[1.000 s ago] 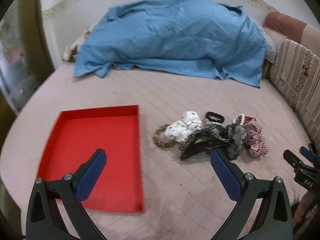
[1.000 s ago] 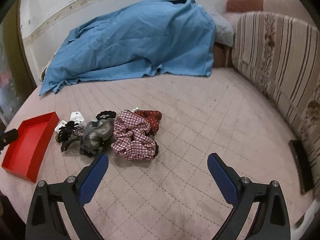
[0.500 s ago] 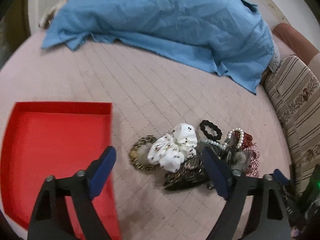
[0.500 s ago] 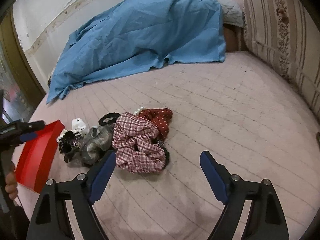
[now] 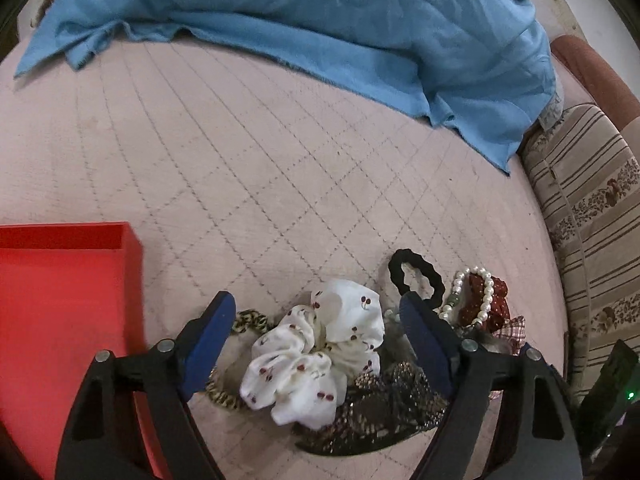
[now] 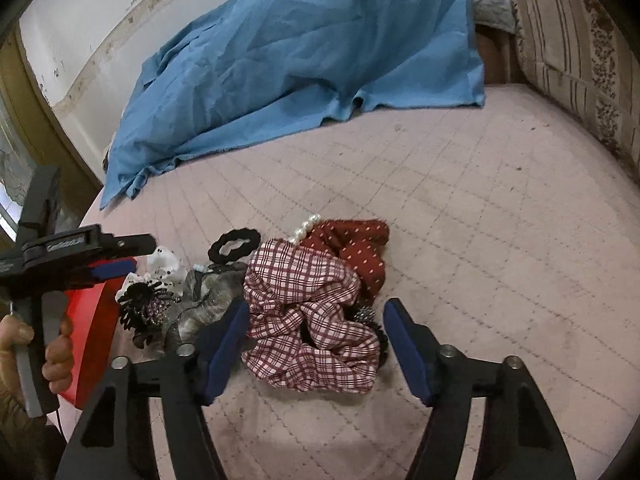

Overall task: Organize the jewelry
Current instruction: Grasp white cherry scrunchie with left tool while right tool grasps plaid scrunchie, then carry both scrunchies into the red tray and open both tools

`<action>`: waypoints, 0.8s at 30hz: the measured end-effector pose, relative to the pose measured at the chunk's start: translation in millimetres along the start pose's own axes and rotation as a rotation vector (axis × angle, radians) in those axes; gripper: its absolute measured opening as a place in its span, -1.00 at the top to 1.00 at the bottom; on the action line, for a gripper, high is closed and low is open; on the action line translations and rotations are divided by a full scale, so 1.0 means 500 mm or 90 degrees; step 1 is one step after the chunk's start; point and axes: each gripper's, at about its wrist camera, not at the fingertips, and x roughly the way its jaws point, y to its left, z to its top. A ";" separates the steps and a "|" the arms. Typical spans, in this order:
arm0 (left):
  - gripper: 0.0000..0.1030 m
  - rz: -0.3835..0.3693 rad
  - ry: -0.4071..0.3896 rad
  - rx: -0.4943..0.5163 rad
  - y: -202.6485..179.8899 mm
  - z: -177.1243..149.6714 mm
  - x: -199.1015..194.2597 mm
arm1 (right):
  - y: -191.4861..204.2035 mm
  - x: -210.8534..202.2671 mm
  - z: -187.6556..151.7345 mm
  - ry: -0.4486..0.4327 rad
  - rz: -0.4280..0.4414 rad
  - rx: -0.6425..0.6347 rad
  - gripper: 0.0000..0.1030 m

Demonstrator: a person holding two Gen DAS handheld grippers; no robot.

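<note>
A pile of hair accessories and jewelry lies on the pink quilted bed. My left gripper (image 5: 316,320) is open, its jaws on either side of a white cherry-print scrunchie (image 5: 316,352). A leopard-print scrunchie (image 5: 236,360), a black hair tie (image 5: 416,280), a pearl bracelet (image 5: 480,300) and a dark glittery hair clip (image 5: 384,412) lie around it. My right gripper (image 6: 316,328) is open, its jaws on either side of a red plaid scrunchie (image 6: 312,312). A red dotted scrunchie (image 6: 356,248) and a grey scrunchie (image 6: 208,292) lie beside it. The red tray (image 5: 60,300) sits left of the pile.
A blue sheet (image 5: 320,20) covers a heap at the back of the bed. Striped cushions (image 5: 592,220) stand along the right side. In the right wrist view the left gripper (image 6: 116,264) and the hand holding it (image 6: 56,360) are at the left, over the tray (image 6: 92,328).
Both grippers have moved forward and down onto the pile. The left one now straddles the white scrunchie, the right one the plaid scrunchie. Both stay open.
</note>
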 end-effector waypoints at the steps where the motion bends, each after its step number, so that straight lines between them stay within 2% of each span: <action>1: -0.52 -0.006 0.005 -0.001 0.000 0.000 0.005 | 0.001 0.002 0.000 0.002 0.000 0.000 -0.34; 3: -0.31 -0.010 0.017 0.001 -0.003 -0.001 0.014 | 0.002 0.008 0.000 0.006 0.003 -0.002 -0.17; 4: -0.01 -0.010 0.025 0.006 -0.006 -0.001 0.020 | 0.003 0.010 0.000 0.010 0.005 -0.001 -0.11; 5: 0.41 -0.007 0.033 0.012 -0.010 -0.003 0.026 | 0.002 0.012 0.000 0.013 0.008 -0.001 0.06; 6: 0.62 0.003 0.042 0.016 -0.013 -0.005 0.033 | 0.002 0.016 0.000 0.019 0.011 0.001 0.25; 7: 0.73 0.012 0.046 0.016 -0.015 -0.006 0.036 | 0.000 0.018 -0.001 0.025 0.015 0.004 0.33; 9: 0.73 0.012 0.031 0.011 -0.017 -0.010 0.022 | -0.003 0.015 -0.002 0.026 0.019 0.011 0.59; 12: 0.73 0.000 0.004 0.006 -0.020 -0.016 -0.018 | 0.000 -0.002 -0.005 0.017 0.022 0.010 0.77; 18: 0.73 -0.044 -0.051 -0.001 -0.032 -0.038 -0.122 | 0.022 -0.055 -0.005 -0.010 0.022 -0.005 0.83; 24: 0.73 -0.083 -0.104 -0.003 -0.036 -0.071 -0.227 | 0.046 -0.122 -0.001 -0.038 0.044 -0.005 0.83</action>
